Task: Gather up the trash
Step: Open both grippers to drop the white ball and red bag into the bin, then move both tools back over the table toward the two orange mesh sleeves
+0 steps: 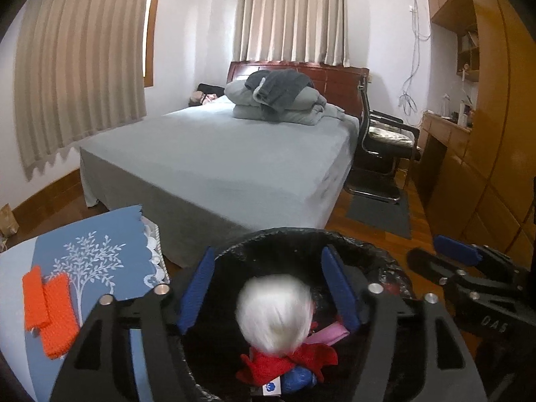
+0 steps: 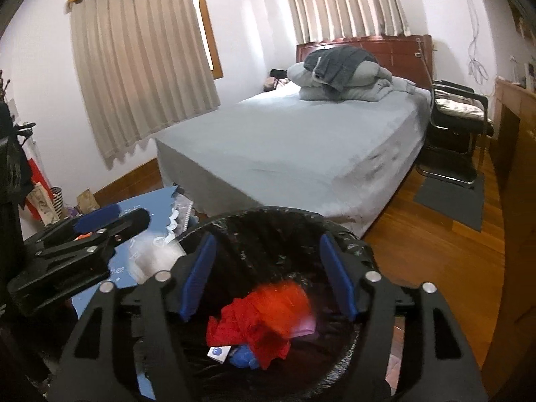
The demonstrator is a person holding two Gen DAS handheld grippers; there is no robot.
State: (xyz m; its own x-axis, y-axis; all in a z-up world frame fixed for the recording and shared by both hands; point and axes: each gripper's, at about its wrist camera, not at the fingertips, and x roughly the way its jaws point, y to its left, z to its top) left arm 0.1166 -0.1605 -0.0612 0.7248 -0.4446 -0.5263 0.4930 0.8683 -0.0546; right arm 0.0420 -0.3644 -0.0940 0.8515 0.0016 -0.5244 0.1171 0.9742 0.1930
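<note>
Black liner fills the bin point(image 1: 385, 268), which holds red cloth point(image 1: 284, 361), a pink scrap point(image 1: 326, 333) and a blue bundle point(image 1: 296, 380). "DAS" shows on the right hand-held gripper point(image 2: 268, 274). Both it and the left hand-held gripper point(image 1: 271, 288) stand apart over the bin, a blurred white wad point(image 1: 274, 315) between the left one's fingers. Two orange pieces point(image 1: 50, 311) lie on the worktop point(image 1: 110, 231).

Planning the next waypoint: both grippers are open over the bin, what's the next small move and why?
Probably swing the left gripper over to the orange cloth on the blue table cover. Both it and the right gripper stand open above the black-lined bin, a white wad is blurred mid-drop, and the orange cloth remains out.
</note>
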